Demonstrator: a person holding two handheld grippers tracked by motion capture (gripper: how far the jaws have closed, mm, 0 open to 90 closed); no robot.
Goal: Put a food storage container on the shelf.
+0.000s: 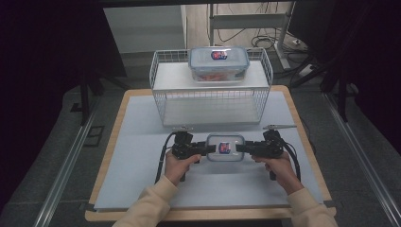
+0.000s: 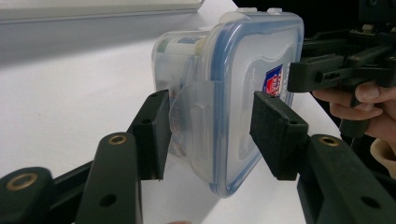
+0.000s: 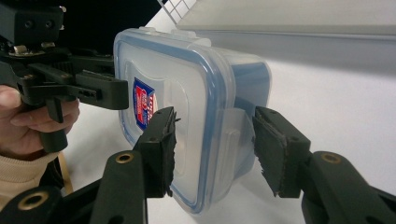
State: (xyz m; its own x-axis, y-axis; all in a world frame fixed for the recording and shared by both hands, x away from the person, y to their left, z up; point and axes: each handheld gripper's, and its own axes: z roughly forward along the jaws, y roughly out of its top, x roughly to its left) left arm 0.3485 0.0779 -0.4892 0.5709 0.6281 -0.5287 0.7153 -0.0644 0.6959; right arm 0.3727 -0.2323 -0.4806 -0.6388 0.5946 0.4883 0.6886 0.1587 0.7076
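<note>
Black jaws of the left gripper (image 2: pixel 208 135) pinch one short end of a clear, blue-rimmed food container (image 1: pixel 225 147) – one pad under the base, one on the lid – while the right gripper (image 3: pixel 215 149) clamps the opposite end the same way, the box between them over the grey mat (image 1: pixel 142 156) at the table's near side, whether resting or just clear of it is hard to tell. Behind stands a white wire basket shelf (image 1: pixel 161 82) carrying a second, larger container (image 1: pixel 219 64). Done well, the carry likely calls for both hands moving level and together, so neither end slips from its pads. A red-and-blue label sits on each lid; its lettering is too small to read.
</note>
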